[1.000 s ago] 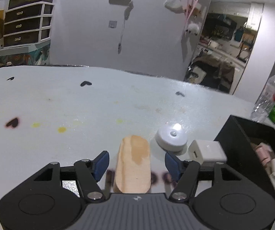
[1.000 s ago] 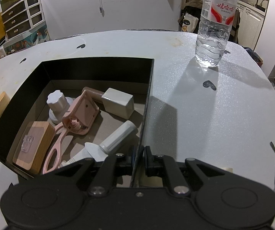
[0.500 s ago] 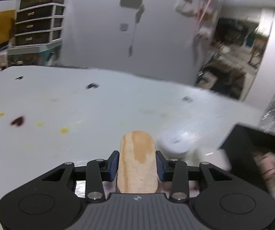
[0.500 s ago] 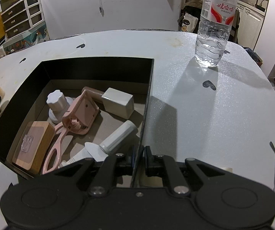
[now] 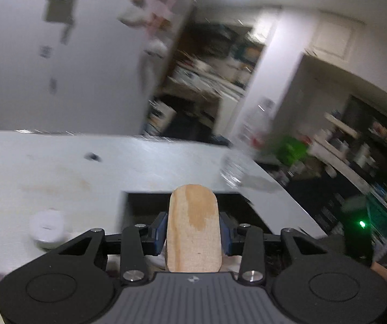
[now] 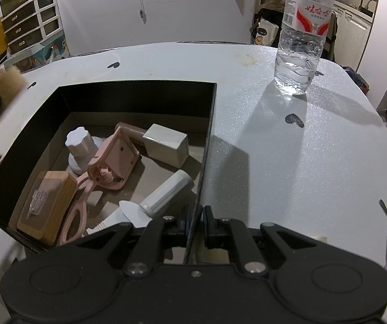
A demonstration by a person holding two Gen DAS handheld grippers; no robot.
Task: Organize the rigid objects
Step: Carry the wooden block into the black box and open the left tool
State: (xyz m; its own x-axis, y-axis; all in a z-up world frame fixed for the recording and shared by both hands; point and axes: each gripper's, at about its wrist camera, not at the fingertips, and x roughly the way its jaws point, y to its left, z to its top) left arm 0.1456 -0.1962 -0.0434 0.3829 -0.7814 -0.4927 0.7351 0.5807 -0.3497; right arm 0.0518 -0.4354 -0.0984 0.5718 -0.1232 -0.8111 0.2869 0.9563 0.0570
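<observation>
My left gripper point(image 5: 192, 230) is shut on a rounded wooden block point(image 5: 192, 226) and holds it above the table, in front of the black box point(image 5: 145, 202). The left wrist view is blurred by motion. My right gripper point(image 6: 195, 217) is shut on the right wall of the black box point(image 6: 207, 145). The box holds a white cube point(image 6: 165, 145), a pink tool point(image 6: 112, 159), a white knob point(image 6: 78, 141), a white tube point(image 6: 166, 191) and a wooden pad point(image 6: 46, 202).
A white round puck point(image 5: 47, 228) lies on the white table point(image 5: 45, 175) left of the box. A water bottle point(image 6: 302, 35) stands at the table's far right. Dark heart marks dot the tabletop point(image 6: 315, 148).
My left gripper shut on the wooden block, lifted it off the table and swung right toward the black box. The right gripper stays on the box wall.
</observation>
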